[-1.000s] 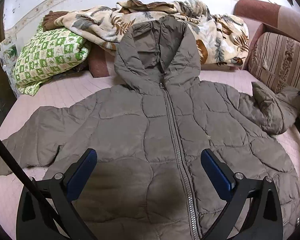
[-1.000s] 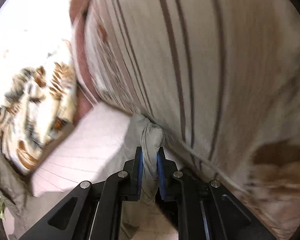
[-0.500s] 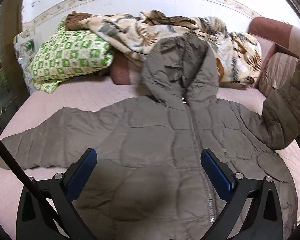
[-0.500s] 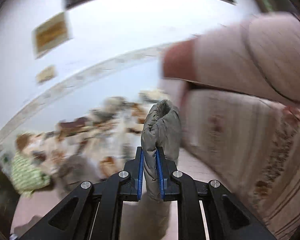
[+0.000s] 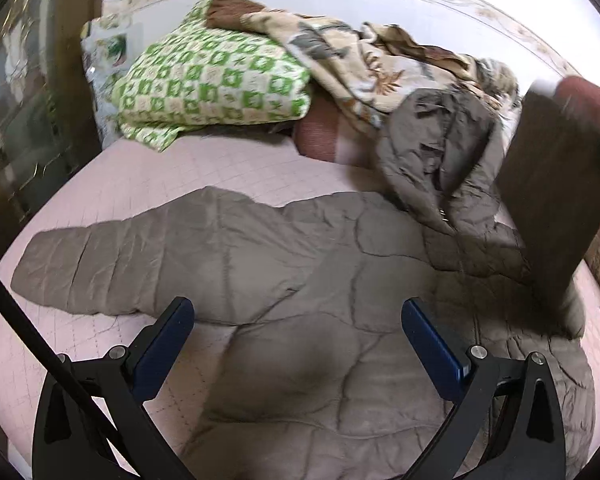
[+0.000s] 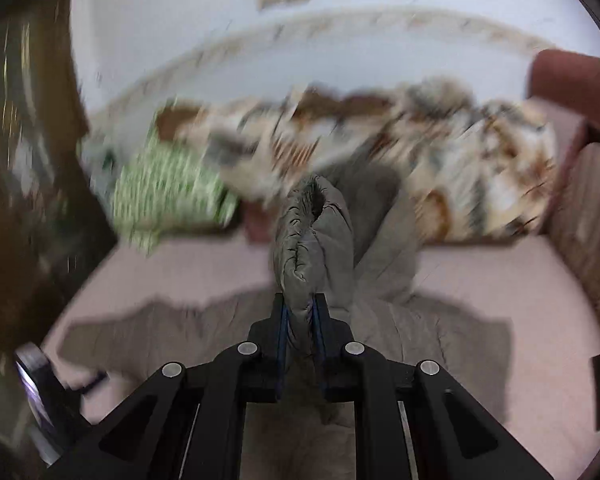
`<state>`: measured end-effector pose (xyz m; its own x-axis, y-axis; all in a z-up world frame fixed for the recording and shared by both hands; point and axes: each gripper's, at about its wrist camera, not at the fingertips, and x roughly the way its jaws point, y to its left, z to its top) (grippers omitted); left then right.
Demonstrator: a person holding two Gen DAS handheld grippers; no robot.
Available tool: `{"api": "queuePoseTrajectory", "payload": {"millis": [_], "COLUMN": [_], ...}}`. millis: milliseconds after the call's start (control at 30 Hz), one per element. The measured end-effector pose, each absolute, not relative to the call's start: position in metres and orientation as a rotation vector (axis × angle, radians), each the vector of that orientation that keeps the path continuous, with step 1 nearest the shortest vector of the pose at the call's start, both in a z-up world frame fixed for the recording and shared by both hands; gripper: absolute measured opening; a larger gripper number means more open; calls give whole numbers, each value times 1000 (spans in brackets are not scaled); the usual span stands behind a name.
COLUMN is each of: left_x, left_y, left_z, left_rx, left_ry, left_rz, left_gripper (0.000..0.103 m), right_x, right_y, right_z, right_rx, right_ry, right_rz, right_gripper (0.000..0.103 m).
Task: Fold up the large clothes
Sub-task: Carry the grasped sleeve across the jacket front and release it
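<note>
Bed point(image 5: 148, 184): jacket point(image 5: 300, 280) spread (cuff point(image 6: 308, 240) clamped).

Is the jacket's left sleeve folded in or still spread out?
Spread out. The left sleeve lies flat and straight on the pink bed, reaching away from the jacket.

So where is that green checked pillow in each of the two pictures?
Left wrist view: the green checked pillow sits upper left, at the back of the bed, beside the leaf-print blanket.
Right wrist view: the same pillow is left of centre, blurred, left of the sleeve cuff pinched in the right tool.
Shared landmark: the leaf-print blanket, to the pillow's right in both views.
</note>
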<state>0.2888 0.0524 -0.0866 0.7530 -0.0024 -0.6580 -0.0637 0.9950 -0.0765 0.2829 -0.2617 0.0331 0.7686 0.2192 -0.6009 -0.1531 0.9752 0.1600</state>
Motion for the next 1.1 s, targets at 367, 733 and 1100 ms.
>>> {"api": "queuePoseTrajectory", "payload": {"millis": [367, 733, 1100], "left_x": [303, 326, 349], "left_y": [73, 43, -12], "left_z": [-91, -94, -119], "left_rx": [-139, -120, -25], "left_ry": [743, 746, 820], "left_rz": [94, 56, -41], "left_gripper": [103, 103, 103], "right_x": [328, 297, 324], "right_y": [-205, -319, -456], "right_z": [-121, -83, -130], "right_rx": [207, 352, 356], "right_ry": [912, 741, 876], "right_rz": [346, 340, -48], "right_gripper": [21, 40, 40]}}
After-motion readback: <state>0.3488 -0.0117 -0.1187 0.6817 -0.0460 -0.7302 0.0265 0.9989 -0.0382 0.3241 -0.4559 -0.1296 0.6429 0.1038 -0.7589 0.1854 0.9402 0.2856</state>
